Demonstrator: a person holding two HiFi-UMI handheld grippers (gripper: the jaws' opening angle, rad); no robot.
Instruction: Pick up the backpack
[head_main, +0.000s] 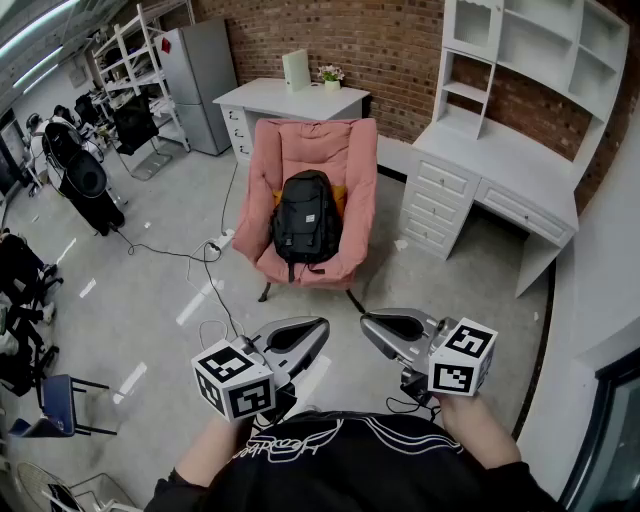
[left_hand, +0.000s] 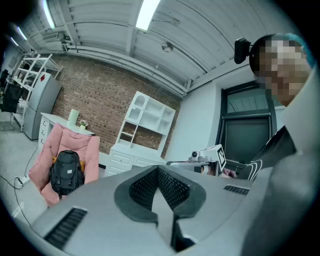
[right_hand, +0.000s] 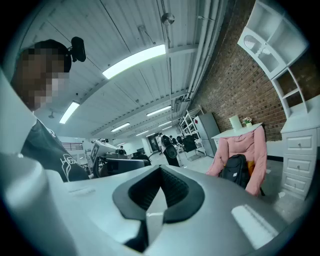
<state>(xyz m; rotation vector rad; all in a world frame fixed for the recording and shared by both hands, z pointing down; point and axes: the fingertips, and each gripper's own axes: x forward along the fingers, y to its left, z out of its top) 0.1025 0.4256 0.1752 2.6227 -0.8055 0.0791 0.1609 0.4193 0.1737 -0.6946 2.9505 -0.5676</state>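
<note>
A black backpack stands upright on the seat of a pink armchair, leaning on its back. It also shows in the left gripper view as the backpack and in the right gripper view as the backpack. My left gripper and right gripper are held close to my body, tips facing each other, well short of the chair. Both are shut with nothing between the jaws.
A white desk with drawers and shelves stands right of the chair, another white desk behind it. A cable and power strip lie on the floor at the chair's left. A blue chair is at the near left.
</note>
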